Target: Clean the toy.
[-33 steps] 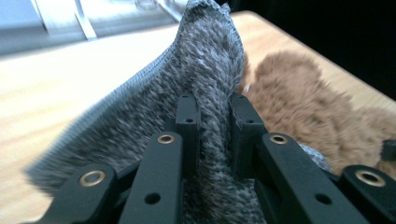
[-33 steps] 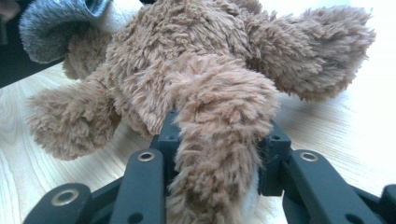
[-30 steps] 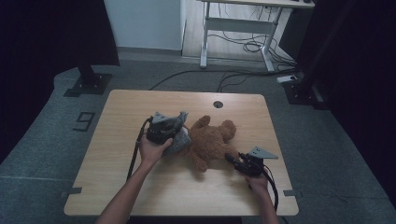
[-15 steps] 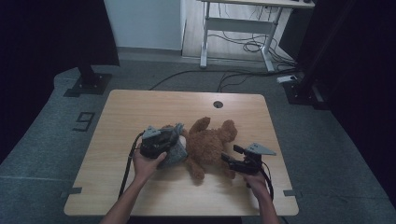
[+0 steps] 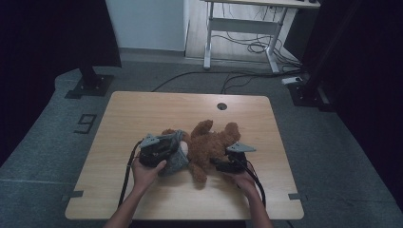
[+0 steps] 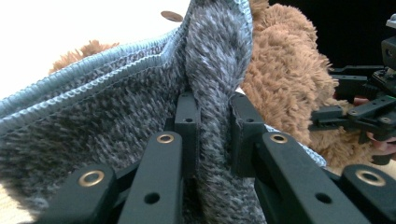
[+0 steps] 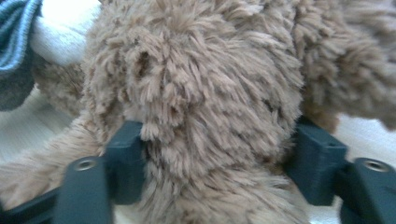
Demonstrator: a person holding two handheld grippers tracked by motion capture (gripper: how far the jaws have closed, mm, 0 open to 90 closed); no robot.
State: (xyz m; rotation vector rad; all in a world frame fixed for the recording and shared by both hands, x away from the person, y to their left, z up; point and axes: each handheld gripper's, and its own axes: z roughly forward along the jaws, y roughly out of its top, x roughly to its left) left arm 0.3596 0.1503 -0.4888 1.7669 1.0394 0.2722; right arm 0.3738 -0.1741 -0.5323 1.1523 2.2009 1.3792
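A brown plush teddy bear (image 5: 209, 145) lies near the middle of the light wooden table (image 5: 142, 114), a grey knitted garment with pale blue hem (image 5: 176, 154) drawn over its left end. The left gripper (image 6: 212, 121) is clamped tight on a fold of that garment; the right gripper (image 7: 219, 154) has its jaws set wide around the bear's furry body, having just been closing, the pads touching the fur on both sides.

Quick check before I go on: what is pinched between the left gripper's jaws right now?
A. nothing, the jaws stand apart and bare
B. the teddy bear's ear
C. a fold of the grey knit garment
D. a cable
C: in the left gripper view, the left gripper has both jaws pressed on a fold of the grey knit garment, with the brown teddy bear behind it.
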